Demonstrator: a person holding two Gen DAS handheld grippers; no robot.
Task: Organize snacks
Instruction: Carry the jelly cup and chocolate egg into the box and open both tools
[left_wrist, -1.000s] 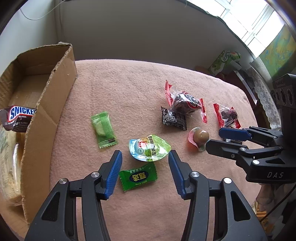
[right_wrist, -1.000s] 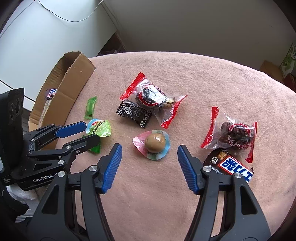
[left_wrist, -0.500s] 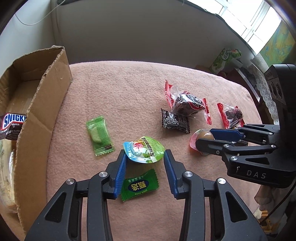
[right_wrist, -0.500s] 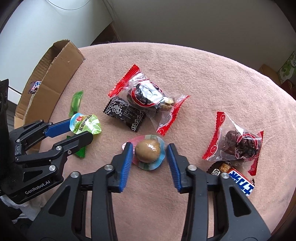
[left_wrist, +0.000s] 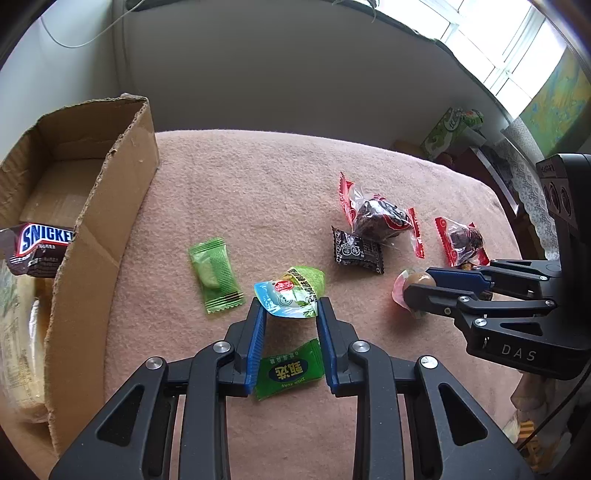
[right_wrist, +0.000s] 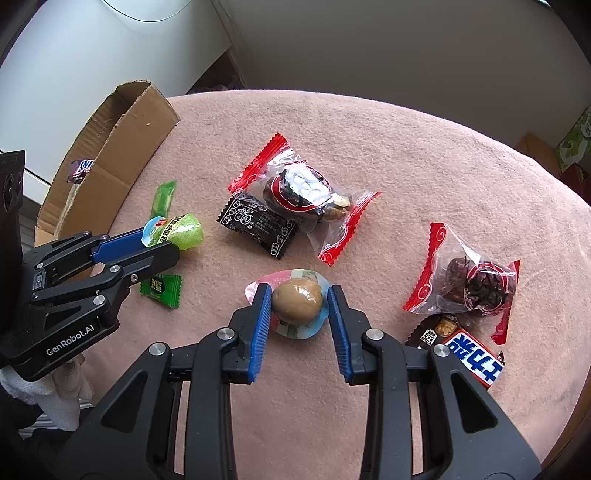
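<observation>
Both claws have narrowed since a second ago, when each stood spread wide around its snack. Now the left claw (left_wrist: 290, 314) pinches the green jelly cup (left_wrist: 291, 293) between its blue fingertips (left_wrist: 257, 321), the cup's foil lid tilted up toward the camera and its green body jutting just ahead of the tips. Directly beneath this claw, between its fingers, a dark green candy (left_wrist: 288, 369) lies flat on the pink tabletop (left_wrist: 240, 177). Just left of the tips lies a light green wafer packet (left_wrist: 214, 275); farther left stands the cardboard box (left_wrist: 96, 236) with a Snickers bar (left_wrist: 37, 243) inside.

On the other side, the right claw (right_wrist: 297, 308) is pressed against the packaged braised egg (right_wrist: 297, 304), one pad touching each side of the brown egg, its pink-rimmed wrapper spilling out ahead of and below the tips. Ahead of this claw lie a black candy packet (right_wrist: 258, 225) and, touching it, a red-ended clear packet of dates (right_wrist: 303, 199). Off to the claw's right sits a second red date packet (right_wrist: 469, 284), with a blue-labelled chocolate bar (right_wrist: 469, 356) just beside the right finger.
</observation>
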